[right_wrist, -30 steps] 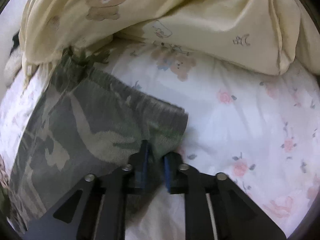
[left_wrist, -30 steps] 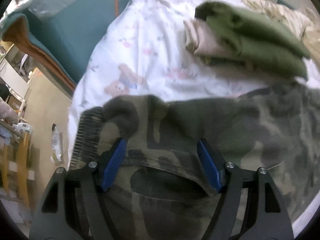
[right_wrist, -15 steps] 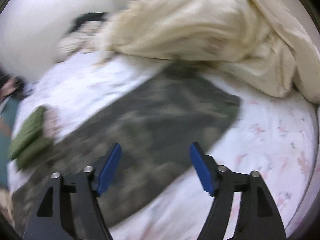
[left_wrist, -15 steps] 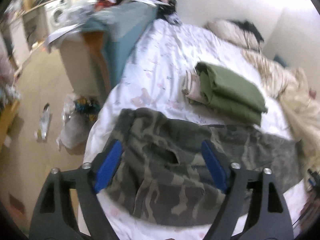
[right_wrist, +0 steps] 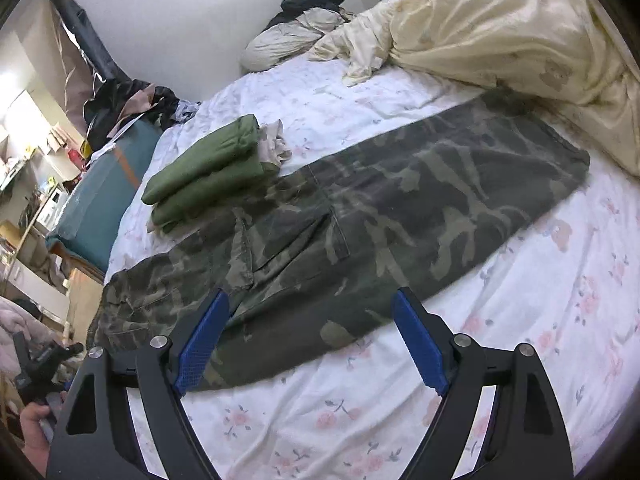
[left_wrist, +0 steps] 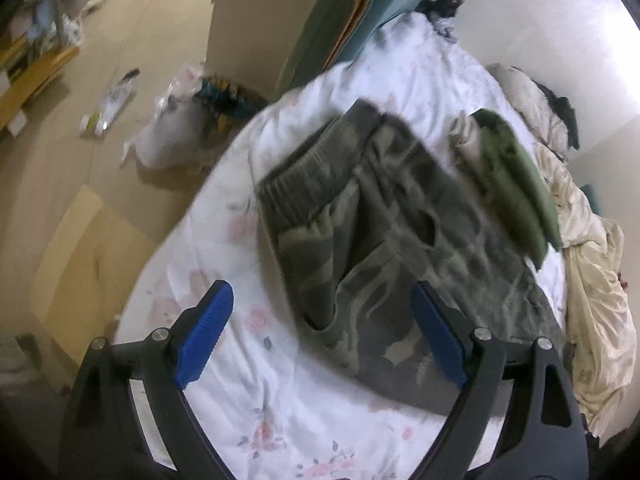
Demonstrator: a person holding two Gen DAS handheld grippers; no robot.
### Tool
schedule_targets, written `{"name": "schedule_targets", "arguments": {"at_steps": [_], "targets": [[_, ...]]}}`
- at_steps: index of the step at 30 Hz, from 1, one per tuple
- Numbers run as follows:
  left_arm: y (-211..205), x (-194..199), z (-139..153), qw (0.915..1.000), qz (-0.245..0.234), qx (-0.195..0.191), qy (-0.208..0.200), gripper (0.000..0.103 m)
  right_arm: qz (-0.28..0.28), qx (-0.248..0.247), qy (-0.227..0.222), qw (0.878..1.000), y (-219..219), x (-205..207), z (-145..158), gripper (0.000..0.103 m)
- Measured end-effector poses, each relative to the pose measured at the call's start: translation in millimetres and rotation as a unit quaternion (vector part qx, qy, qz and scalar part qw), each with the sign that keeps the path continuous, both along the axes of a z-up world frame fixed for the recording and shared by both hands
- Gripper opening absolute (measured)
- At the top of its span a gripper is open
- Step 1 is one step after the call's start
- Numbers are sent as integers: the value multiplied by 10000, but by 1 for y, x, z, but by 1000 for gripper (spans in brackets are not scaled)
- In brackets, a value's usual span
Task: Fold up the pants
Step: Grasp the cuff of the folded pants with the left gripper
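Note:
The camouflage pants [right_wrist: 360,220] lie flat on the floral bed sheet [right_wrist: 540,320], folded lengthwise, waistband at the left, leg ends at the right near the duvet. In the left wrist view the pants [left_wrist: 392,232] show with the ribbed waistband [left_wrist: 312,172] nearest the bed's edge. My left gripper [left_wrist: 322,340] is open and empty, raised above the waist end. My right gripper [right_wrist: 310,340] is open and empty, raised above the pants' near edge.
A stack of folded green and beige clothes [right_wrist: 212,168] lies beside the pants. A crumpled cream duvet [right_wrist: 500,32] lies at the right. A teal box [right_wrist: 100,200] stands beside the bed. Bags [left_wrist: 180,128] lie on the floor past the bed's edge.
My right gripper has let go of the leg end and opened. Both grippers have lifted up and back from the pants, which now lie flat.

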State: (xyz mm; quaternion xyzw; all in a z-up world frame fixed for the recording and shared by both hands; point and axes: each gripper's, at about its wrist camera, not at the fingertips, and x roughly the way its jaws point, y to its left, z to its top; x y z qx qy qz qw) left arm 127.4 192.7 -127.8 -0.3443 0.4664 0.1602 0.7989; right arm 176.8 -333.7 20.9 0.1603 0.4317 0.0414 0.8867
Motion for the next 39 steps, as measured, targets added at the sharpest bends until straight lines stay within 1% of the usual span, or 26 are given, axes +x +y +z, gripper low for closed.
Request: {"name": "schedule_targets", "arguments": {"at_steps": [1,2,6,8,11,12,13,14,15,17,18,20,21,23,24,25,26,27,29,30,31,32,34,36,38,39], "targets": [[-2,5,-6,10000,-39,-36,-32,78,-17,-17,-15,10000,0,2,-1,86],[-4,12,-10,9999,-77,-21,-75,77,-27,-5,-8,10000,0,2,-4,86],[-7,35,-25,9997,-195,67,-124,77,-83,208,138,9997,-6,6,-10,86],[-5,45,-31,9997,-215,72,-134,74,-152,277,199,9993,-10,8,-13,86],[-9,56,-33,9982,-536,168,-223,73,-310,559,342,9974,-21,13,-20,86],[-8,57,-30,9974,-583,96,-406,73,-347,668,386,9964,-23,14,-22,86],[-6,57,-24,9953,-653,29,-718,72,-384,804,443,9950,-26,16,-25,86],[-6,58,-20,9939,-723,62,-825,72,-433,974,523,9929,-30,18,-29,86],[-6,59,-19,9934,-781,55,-835,73,-465,1090,578,9913,-32,19,-32,86],[-3,61,-26,9941,-814,-106,-708,73,-558,1429,736,9854,-38,22,-40,86],[-3,64,-33,9954,-817,-104,-498,73,-615,1558,796,9827,-40,23,-44,86],[-3,71,-53,9953,-911,-338,-49,73,-697,1696,868,9792,-43,24,-49,86],[-5,72,-59,9951,-942,-300,70,72,-709,1719,896,9785,-44,24,-50,86],[-8,76,-54,9958,-916,-79,-20,71,-692,1705,933,9785,-43,24,-52,86],[-9,76,-52,9962,-870,-42,-73,58,-690,1677,932,9790,-43,23,-52,86],[-9,78,-47,9964,-826,-4,-192,41,-695,1650,922,9795,-43,23,-52,86],[-8,79,-42,9960,-837,46,-317,32,-697,1631,921,9798,-44,23,-52,86],[-9,79,-36,9947,-884,154,-503,14,-697,1639,918,9797,-45,23,-53,86],[-19,76,-12,9879,-1074,526,-986,8,-710,1691,862,9792,-49,24,-52,86],[-23,76,-5,9853,-1153,599,-1110,7,-742,1710,830,9790,-52,24,-52,86],[-25,79,-2,9850,-1203,625,-1068,7,-778,1752,793,9782,-56,25,-52,86],[-25,82,-2,9866,-1159,654,-941,7,-822,1795,769,9773,-60,26,-53,86],[-22,82,-3,9908,-945,640,-723,7,-1002,1844,739,9749,-72,27,-57,86],[-22,81,-5,9931,-802,649,-551,7,-1212,1897,851,9706,-86,26,-70,86],[-23,81,-5,9930,-798,747,-438,7,-1577,2201,1033,9571,-106,21,-93,86],[-24,82,-4,9930,-787,775,-421,7,-1814,2418,1157,9462,-116,15,-107,86]]}}
